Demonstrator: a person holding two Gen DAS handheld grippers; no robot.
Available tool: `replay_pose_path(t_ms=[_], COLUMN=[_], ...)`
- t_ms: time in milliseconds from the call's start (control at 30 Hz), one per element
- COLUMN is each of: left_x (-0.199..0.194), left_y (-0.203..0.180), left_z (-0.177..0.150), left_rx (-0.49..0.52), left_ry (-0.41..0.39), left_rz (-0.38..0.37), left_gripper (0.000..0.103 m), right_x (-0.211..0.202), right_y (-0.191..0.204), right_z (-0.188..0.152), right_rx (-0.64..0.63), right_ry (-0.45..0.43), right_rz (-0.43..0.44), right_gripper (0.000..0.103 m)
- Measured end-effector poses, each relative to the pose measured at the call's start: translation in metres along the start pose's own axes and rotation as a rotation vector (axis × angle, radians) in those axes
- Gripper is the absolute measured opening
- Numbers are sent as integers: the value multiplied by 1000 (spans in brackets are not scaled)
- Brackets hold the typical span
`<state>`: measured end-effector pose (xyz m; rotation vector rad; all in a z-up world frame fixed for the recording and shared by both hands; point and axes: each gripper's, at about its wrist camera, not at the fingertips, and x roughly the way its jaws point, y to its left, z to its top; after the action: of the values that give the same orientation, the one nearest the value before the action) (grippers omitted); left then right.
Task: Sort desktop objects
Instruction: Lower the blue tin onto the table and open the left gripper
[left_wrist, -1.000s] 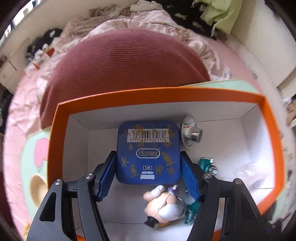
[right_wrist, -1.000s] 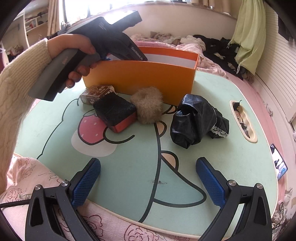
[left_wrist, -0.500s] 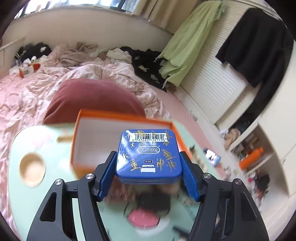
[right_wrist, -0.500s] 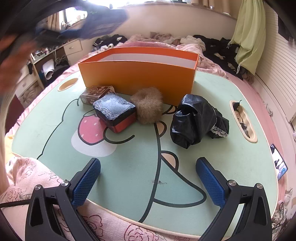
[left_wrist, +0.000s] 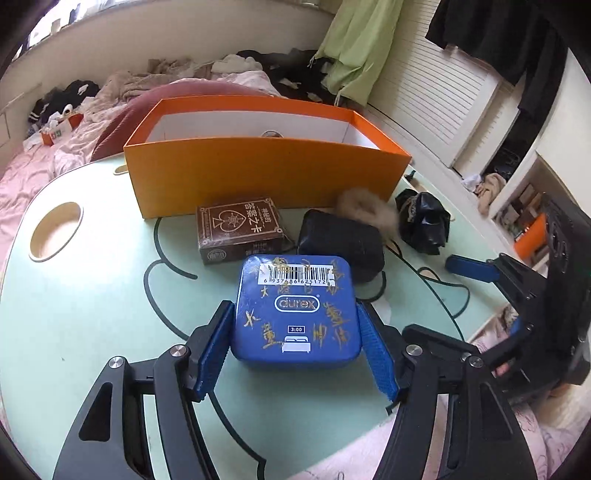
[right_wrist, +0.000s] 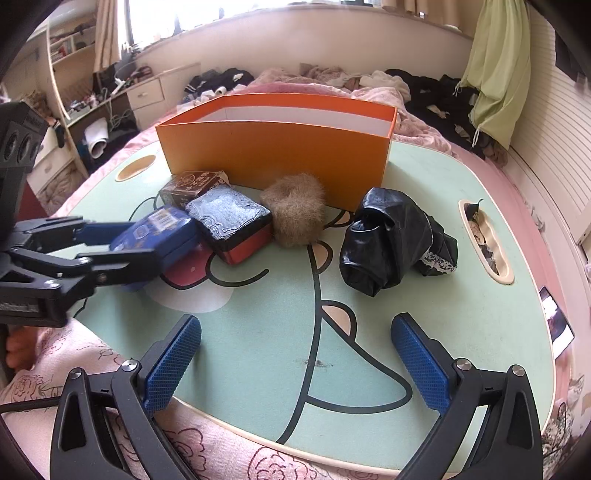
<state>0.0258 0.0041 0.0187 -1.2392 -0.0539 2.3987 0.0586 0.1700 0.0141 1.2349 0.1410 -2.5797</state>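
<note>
The blue tin (left_wrist: 297, 312) is pinched between the jaws of the left gripper (left_wrist: 295, 347), pads pressed on its two sides, label face up. It is carried low over the near part of the green worktop (left_wrist: 92, 295), in front of the orange box (left_wrist: 266, 173) and not inside it; whether its underside touches the worktop cannot be told. The right gripper (right_wrist: 295, 365) is held over the near edge of the worktop with jaws spread wide and nothing between them.

Step in hand, as judged: the tin is to be set down at its place on the worktop. For a clean placement the tin is best kept level, lowered until its base is seated flat, and only then released; the jaws are to be opened evenly so that the tin is not dragged sideways.

Surroundings: a brown card box (left_wrist: 240, 229) lies just in front of the orange box wall. A black lace-topped box (right_wrist: 229, 218) with a red base sits just beside the tin, on its right-hand side in the right wrist view. A furry brown puff (right_wrist: 295, 210) rests close against the orange box, and a crumpled black bag (right_wrist: 391, 240) lies further right.

Obstacles: the black lace-topped box and the card box stand closest to the tin. Free worktop is seen to the left of the tin in the left wrist view.
</note>
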Motion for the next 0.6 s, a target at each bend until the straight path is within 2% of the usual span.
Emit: replay_pose_path(t_ms=[167, 267, 433, 533, 567, 600], left_x=[-12, -24, -22, -17, -13, -12], left_y=[7, 15, 18, 5, -1, -5], left_z=[-8, -15, -30, -30, -30, -30], left_rx=[-35, -73, -64, -4, 30, 50], left_ry=[-60, -83, -48, -38, -22, -23], left_rz=[41, 77, 79, 169, 220, 240], left_gripper=[68, 80, 82, 83, 83, 89], right_x=[0, 0, 0, 0, 0, 0], right_y=[1, 1, 1, 1, 1, 1], right_z=[-1, 0, -1, -1, -1, 0], right_rx=[-1, -1, -1, 0, 0, 0], right_ry=[0, 0, 0, 0, 0, 0], right_rz=[-2, -2, -3, -2, -2, -3], right_gripper=[103, 103, 103, 103, 103, 103])
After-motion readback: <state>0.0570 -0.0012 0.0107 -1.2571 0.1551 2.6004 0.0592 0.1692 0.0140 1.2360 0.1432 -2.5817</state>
